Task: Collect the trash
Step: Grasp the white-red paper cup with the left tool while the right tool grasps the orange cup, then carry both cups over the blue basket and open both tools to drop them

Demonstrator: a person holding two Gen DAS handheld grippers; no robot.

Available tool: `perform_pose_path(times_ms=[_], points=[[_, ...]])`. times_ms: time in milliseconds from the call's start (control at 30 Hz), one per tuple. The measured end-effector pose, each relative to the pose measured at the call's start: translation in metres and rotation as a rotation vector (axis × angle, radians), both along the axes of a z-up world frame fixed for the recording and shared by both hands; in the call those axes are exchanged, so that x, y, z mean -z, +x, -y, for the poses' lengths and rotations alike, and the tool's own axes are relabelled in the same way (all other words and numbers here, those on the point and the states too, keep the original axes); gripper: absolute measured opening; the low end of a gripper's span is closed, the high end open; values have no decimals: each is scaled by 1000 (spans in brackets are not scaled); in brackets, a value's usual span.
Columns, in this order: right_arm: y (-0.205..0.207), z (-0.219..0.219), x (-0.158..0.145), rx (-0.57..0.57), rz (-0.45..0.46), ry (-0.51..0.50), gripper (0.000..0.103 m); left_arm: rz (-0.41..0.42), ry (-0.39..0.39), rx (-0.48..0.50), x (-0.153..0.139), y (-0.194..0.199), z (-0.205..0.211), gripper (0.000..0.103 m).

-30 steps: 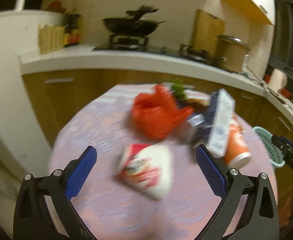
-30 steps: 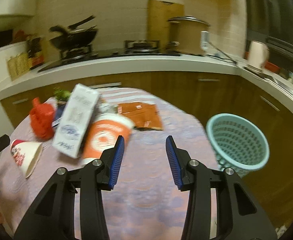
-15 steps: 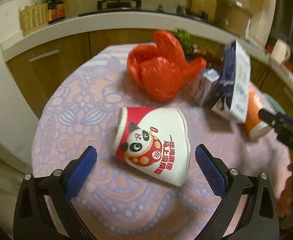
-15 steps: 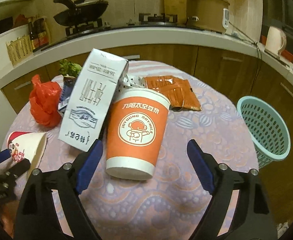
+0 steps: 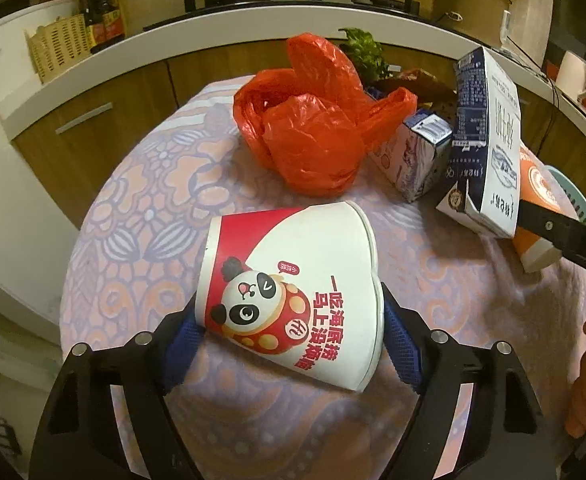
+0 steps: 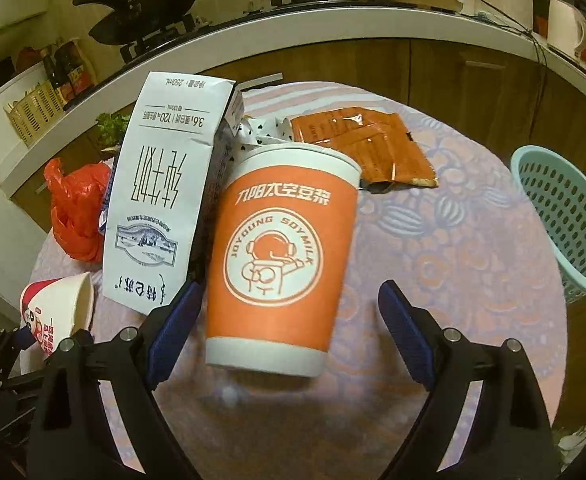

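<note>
A red-and-white panda paper cup lies on its side on the round table. My left gripper straddles it; its jaws are closing, one blue pad touching the base and the other the rim. An orange soy-milk cup lies between the fingers of my right gripper, whose jaws are opening. The left pad sits close to the cup's side and the right pad stands well clear of it. A white milk carton leans against the orange cup's left side.
A crumpled red plastic bag, a small drink carton and some greens lie further back. Orange sachets lie behind the orange cup. A teal mesh basket stands off the table's right edge. Kitchen counters ring the table.
My left gripper came down around the panda cup and its jaws narrowed onto it. My right gripper's jaws spread wide and moved in around the orange cup.
</note>
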State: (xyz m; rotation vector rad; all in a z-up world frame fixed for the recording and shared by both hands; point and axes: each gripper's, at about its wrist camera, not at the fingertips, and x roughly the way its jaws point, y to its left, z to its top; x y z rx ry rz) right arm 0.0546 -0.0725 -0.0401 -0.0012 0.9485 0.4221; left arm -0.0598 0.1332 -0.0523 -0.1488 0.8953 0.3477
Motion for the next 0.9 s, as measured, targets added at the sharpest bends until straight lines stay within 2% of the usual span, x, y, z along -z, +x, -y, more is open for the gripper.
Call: perform_pose_path(times_ms=[33, 67, 100, 133, 367, 600, 900], points=[[1, -1, 1, -4, 3, -7, 85, 7, 2, -1, -1, -1, 0, 77], [1, -1, 1, -12, 1, -9, 79, 14, 6, -2, -3, -3, 1, 76], [0, -1, 1, -34, -7, 7, 66, 21, 9, -3, -5, -3, 2, 76], [-1, -1, 0, -38, -5, 8, 62, 35, 12, -3, -7, -6, 5, 76], [-17, 25, -17, -15, 70, 7, 61, 110, -3, 3, -24, -18, 14, 76], [-30, 61, -51, 13, 173, 17, 61, 212, -20, 49, -55, -25, 41, 76], [-24, 123, -89, 123, 295, 9, 61, 279, -14, 198, -96, 16, 102, 76]])
